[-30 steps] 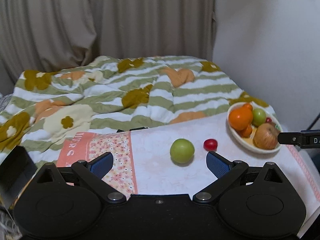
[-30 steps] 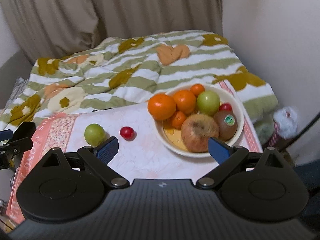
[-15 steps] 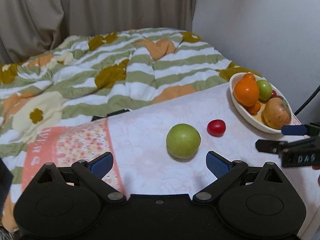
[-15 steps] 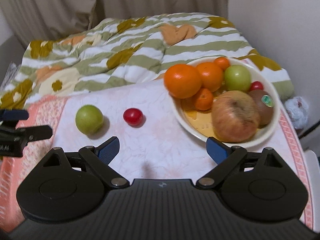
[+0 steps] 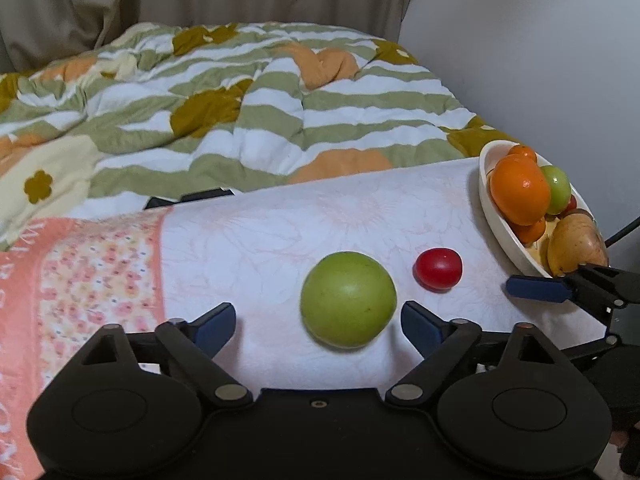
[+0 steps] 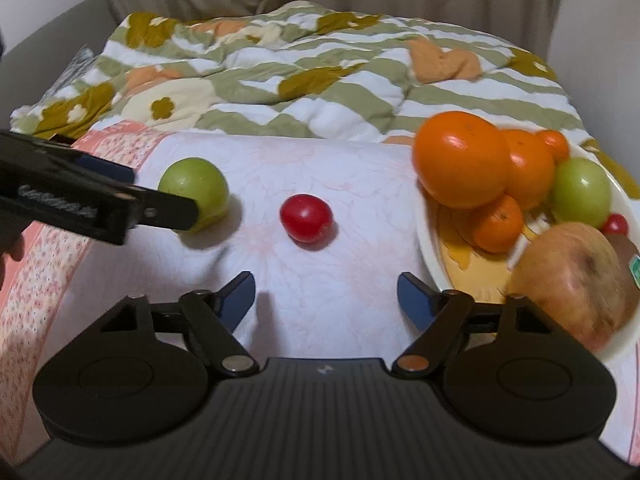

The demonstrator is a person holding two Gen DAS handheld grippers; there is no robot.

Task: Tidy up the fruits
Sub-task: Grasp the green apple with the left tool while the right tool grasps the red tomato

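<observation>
Left wrist: my left gripper (image 5: 318, 322), jaws just narrowing but apart, empty; green fruit (image 5: 348, 299) between them, untouched, tomato (image 5: 438, 269) beside. Right wrist: right gripper (image 6: 326, 300) likewise, nothing between; bowl (image 6: 430, 256) right. Risk: off-centre squeeze rolls fruit away.

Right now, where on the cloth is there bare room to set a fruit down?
Bare cloth lies between the small red fruit and the bowl, in front of that fruit, and behind the green fruit toward the quilt. The bowl is piled full.
</observation>
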